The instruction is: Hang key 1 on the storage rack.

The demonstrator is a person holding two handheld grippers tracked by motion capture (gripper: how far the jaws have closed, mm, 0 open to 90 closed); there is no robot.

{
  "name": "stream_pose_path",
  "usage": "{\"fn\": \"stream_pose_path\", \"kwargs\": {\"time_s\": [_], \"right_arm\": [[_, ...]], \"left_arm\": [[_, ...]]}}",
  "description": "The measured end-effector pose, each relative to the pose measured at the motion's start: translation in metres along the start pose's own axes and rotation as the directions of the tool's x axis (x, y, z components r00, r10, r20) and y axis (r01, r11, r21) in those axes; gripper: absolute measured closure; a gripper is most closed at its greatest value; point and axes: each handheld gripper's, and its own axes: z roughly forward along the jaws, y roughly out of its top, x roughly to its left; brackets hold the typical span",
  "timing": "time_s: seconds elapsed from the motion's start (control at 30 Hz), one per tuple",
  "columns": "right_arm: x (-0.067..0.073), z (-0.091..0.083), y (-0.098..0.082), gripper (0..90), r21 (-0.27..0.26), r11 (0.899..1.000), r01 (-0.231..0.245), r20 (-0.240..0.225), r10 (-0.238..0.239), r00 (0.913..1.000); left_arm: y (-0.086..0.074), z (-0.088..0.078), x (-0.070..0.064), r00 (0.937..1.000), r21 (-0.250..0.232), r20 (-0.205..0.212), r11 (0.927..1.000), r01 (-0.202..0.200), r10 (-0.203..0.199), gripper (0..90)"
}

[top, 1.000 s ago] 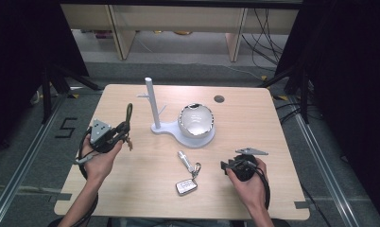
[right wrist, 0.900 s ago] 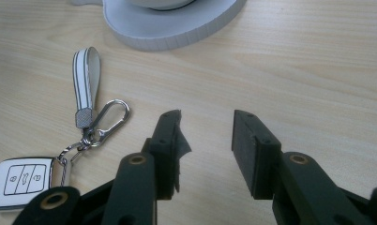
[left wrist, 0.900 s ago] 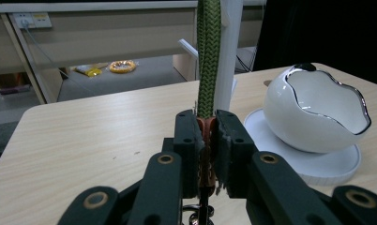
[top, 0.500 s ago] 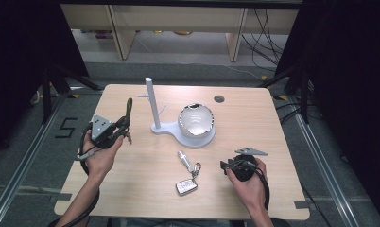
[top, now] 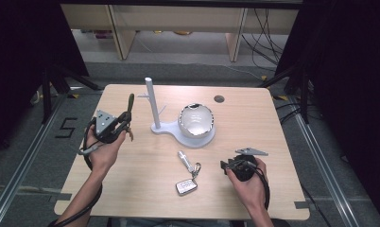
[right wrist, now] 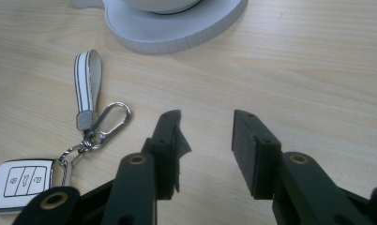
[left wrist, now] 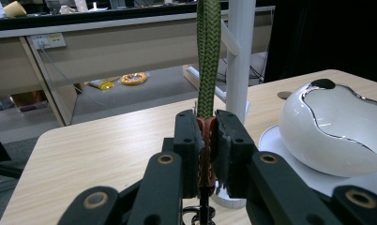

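A pale wooden table with rounded corners (top: 131,189) takes up the middle of the room. On its far half stands a white plastic stand (top: 162,127): a flat base with a tall upright post (top: 150,101) at its left end and a glossy white bowl with a wavy, dark-edged rim (top: 195,121) on its right end.

The left gripper (top: 123,124) is held just above the left side of the table, near the post. Its jaws are pressed together on a green braided strap with a brown leather end (left wrist: 208,56); the leather end sits between the pads and the green braid stands up above them, upright in front of the post in the left gripper view. A bit of metal ring hangs below the jaws there.

The right gripper (top: 226,165) rests low at the near right, its jaws parted with only bare tabletop between them (right wrist: 207,136).

Just left of it, near the middle of the near edge, lies a white car key fob (top: 186,186), joined by a silver clip (right wrist: 107,123) to a short white leather loop (top: 184,158) that points toward the stand.
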Motion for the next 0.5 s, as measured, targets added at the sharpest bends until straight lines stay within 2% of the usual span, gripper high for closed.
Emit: {"fn": "stream_pose_path", "kwargs": {"time_s": [0.2,0.23,0.5], "right_arm": [[-0.0003,0.0006,-0.0003,62.7,0.001,1.000,0.001,0.000,-0.001,1.0000],[-0.0012,-0.0003,-0.0007,62.7,0.004,1.000,0.005,-0.020,-0.005,0.9998],[-0.0002,-0.0006,0.0001,62.7,0.004,1.000,-0.001,-0.009,0.001,1.0000]], "left_arm": [[-0.0007,0.0054,0.0004,0.9998,0.010,-0.013,0.9998,-0.015,0.015,79.1],[-0.0007,0.0060,0.0005,0.9998,0.009,-0.013,0.9999,-0.013,0.013,79.1],[0.0020,0.0097,0.0000,0.9993,0.012,-0.019,0.9994,-0.032,0.032,79.1]]}}
